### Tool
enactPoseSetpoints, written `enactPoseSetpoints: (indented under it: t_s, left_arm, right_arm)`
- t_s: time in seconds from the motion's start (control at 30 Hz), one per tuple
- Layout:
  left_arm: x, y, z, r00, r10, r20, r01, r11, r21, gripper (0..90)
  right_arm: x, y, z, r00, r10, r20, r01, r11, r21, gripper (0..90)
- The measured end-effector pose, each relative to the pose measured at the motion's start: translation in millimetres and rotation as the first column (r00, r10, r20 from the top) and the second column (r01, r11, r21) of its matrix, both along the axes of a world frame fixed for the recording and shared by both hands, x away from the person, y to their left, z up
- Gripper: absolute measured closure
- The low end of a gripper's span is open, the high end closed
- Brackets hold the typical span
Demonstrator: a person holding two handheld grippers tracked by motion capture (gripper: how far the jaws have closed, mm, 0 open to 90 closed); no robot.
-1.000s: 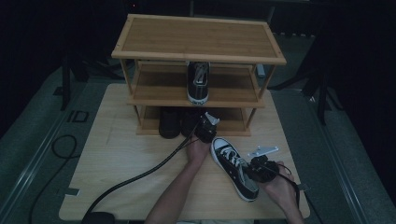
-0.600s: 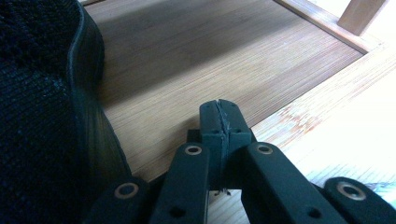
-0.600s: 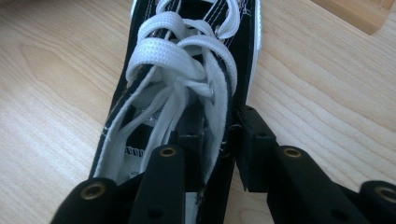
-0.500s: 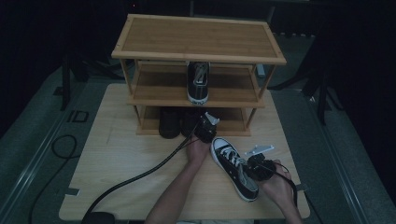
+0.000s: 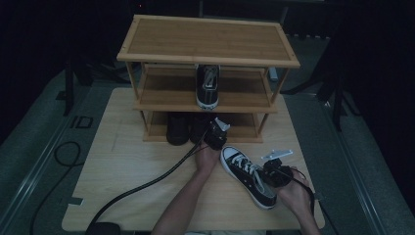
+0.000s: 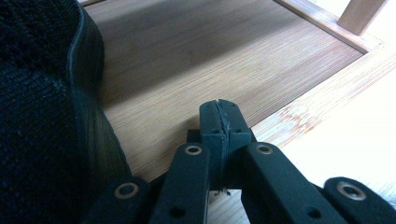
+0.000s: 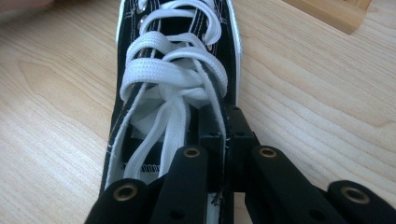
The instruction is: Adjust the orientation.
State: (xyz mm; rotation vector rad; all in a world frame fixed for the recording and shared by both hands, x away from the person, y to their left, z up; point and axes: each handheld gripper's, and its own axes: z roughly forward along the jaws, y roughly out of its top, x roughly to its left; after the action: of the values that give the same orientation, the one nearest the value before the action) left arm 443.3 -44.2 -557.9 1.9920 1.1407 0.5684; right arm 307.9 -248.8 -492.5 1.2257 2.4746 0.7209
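Your right gripper (image 7: pixel 223 140) has just been closing and now pinches the side wall of the sneaker (image 5: pixel 247 175) by the laces — the canvas edge sits between the pads. The sneaker lies flat on the desk (image 5: pixel 122 171) near its front right corner, toe toward the rack (image 5: pixel 208 49). Your left gripper (image 6: pixel 219 122) is pressed together, holding nothing — it rests at the front edge of the rack's bottom shelf, just beside a black shoe (image 6: pixel 42 116).
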Motion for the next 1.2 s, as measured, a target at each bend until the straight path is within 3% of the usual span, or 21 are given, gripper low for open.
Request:
enactPoseSetpoints:
  t_s: [0.23,0.63,1.2]
  left_arm:
    - [0.0,-0.2,0.0,1.0000,-0.001,0.001,0.001,1.0000,0.002,90.0]
    - [0.3,-0.6,0.0,1.0000,-0.001,0.001,0.001,1.0000,0.005,90.0]
    - [0.1,-0.8,0.1,1.0000,-0.002,0.003,0.002,0.9999,0.012,90.0]
  right_arm:
    - [4.3,-9.2,7.1,1.0000,0.009,-0.001,-0.009,1.000,0.025,88.6]
    - [10.0,-25.5,24.5,0.9991,-0.030,0.028,0.028,0.996,0.084,88.6]
    - [14.3,-31.8,35.7,0.9967,-0.062,0.052,0.057,0.994,0.099,88.5]
